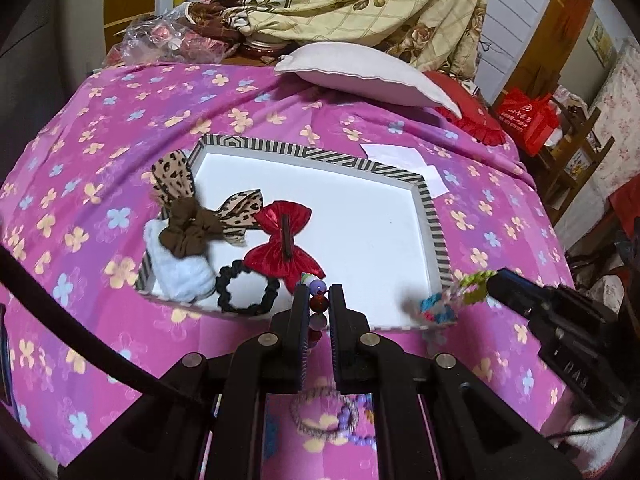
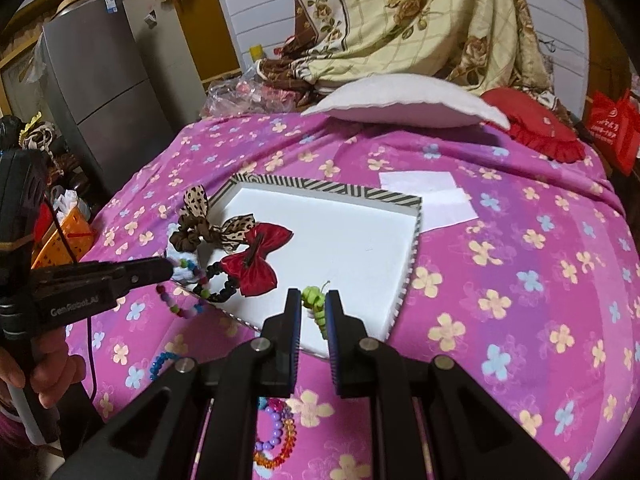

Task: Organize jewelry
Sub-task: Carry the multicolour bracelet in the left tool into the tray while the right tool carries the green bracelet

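Jaws of both grippers are clamped, the left gripper (image 1: 319,298) on a bead bracelet (image 1: 318,304) and the right gripper (image 2: 313,304) on a green woven band (image 2: 316,308) (each hanging down lengthwise), both over the tray's (image 1: 434,216) near edge.

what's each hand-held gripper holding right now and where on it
Left hand-held gripper: beaded bracelet, pinched across its strand, the rest dangling. Right hand-held gripper: green braided band, gripped near one end.

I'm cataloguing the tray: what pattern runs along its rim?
Black and pale diagonal stripes along the tray rim, clearest in the left wrist view.
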The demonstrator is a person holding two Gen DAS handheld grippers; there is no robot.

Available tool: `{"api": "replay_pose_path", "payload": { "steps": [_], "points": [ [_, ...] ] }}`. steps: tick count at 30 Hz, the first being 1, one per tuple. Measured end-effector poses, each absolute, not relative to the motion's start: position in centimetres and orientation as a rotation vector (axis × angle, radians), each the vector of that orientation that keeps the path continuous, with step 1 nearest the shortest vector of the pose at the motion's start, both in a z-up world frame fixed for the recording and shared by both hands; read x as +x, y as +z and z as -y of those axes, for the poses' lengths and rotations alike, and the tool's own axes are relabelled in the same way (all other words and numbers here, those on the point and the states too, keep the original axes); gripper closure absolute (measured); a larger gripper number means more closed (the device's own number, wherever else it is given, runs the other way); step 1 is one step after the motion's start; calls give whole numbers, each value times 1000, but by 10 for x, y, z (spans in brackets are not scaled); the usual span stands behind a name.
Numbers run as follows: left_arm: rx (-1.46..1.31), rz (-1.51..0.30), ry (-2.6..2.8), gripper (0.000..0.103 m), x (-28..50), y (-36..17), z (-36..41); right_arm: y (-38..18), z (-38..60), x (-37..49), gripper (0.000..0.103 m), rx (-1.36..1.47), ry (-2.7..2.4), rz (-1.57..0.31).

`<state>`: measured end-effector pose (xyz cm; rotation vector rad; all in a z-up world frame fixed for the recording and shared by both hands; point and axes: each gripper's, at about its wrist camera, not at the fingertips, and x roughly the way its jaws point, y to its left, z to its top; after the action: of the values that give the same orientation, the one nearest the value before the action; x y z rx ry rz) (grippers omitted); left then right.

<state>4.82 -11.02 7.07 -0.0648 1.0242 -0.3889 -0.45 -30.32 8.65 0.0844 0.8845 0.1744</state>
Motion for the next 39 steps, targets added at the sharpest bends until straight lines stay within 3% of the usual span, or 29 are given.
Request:
{"api": "replay_pose_path", "payload": {
  "steps": [15, 33, 36, 39],
  "points": [
    [-41, -1101, -355, 81, 128, 27, 167, 23, 333, 93, 91, 0, 58, -1029],
    [-159, -1174, -351, 78, 193, -11, 187, 4, 360, 162, 90, 23, -34, -937],
    [-171, -1184, -348, 71, 193, -12, 183, 7, 364, 157, 87, 55, -36, -934],
    [-187, -1190, -346, 69, 190, -11, 177, 13, 367, 147, 77, 80, -28, -923]
  ]
}}
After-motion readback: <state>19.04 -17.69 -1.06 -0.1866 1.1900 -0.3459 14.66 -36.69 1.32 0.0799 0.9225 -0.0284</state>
